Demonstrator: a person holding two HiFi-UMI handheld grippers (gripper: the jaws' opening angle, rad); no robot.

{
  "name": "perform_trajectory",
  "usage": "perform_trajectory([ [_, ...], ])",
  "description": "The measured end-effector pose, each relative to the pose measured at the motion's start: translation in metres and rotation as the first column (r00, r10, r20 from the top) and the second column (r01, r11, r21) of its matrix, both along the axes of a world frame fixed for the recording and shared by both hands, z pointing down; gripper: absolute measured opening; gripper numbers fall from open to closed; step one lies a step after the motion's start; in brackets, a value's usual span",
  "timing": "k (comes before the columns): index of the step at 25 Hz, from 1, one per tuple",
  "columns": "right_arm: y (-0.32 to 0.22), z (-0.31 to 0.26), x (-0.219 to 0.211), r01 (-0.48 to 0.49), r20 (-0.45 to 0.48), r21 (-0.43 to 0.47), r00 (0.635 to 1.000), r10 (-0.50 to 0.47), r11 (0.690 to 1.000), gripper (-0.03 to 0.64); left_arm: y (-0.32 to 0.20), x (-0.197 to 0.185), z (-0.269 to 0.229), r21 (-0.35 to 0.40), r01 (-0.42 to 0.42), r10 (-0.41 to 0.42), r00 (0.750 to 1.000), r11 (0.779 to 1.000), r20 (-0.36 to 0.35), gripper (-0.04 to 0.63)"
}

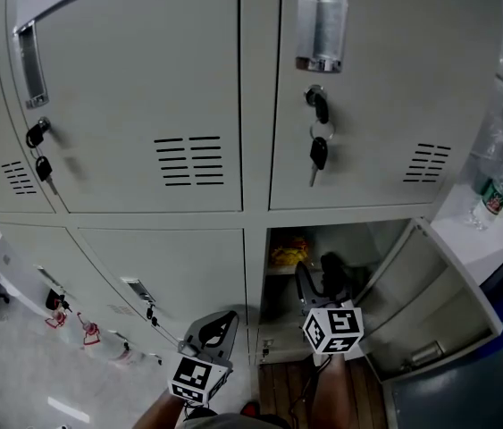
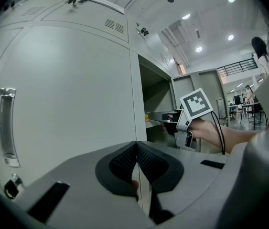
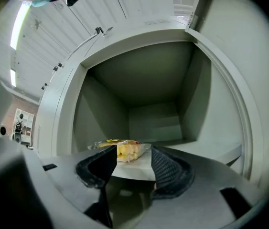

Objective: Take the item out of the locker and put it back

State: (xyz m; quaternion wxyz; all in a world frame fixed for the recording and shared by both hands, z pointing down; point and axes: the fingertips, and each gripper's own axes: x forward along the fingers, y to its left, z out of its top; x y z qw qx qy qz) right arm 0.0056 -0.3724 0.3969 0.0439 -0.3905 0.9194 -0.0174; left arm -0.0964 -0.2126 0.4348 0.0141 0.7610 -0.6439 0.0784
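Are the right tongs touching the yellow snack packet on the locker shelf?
Cannot tell. Right gripper view: right tongs open, shelf shows between packet and one pad, but the other jaw overlaps the packet.

Grey locker doors (image 1: 144, 88) with hanging keys (image 1: 319, 155), wood-plank floor (image 1: 280, 387), round ceiling lights (image 2: 199, 49).

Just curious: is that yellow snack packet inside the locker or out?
Inside. The yellow packet lies on the locker shelf, just ahead of the right gripper, whose jaws are parted.
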Motion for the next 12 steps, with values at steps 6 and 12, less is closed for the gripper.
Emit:
perform_trajectory([
  [6,0.002,-0.0013,-0.0033,0.009,-0.008,0.004,1.0,-0.009,1.0,0.216,0.0024,0.0,-0.0018,0.004,0.003,-0.003,1.0,1.0,0.003,0.023],
  [12,0.0049,-0.005,0.0001,0.005,-0.015,0.011,1.0,-0.005,1.0,0.216,0.0028,0.0014,-0.006,0.014,-0.004,0.003,1.0,1.0,0.005,0.023],
])
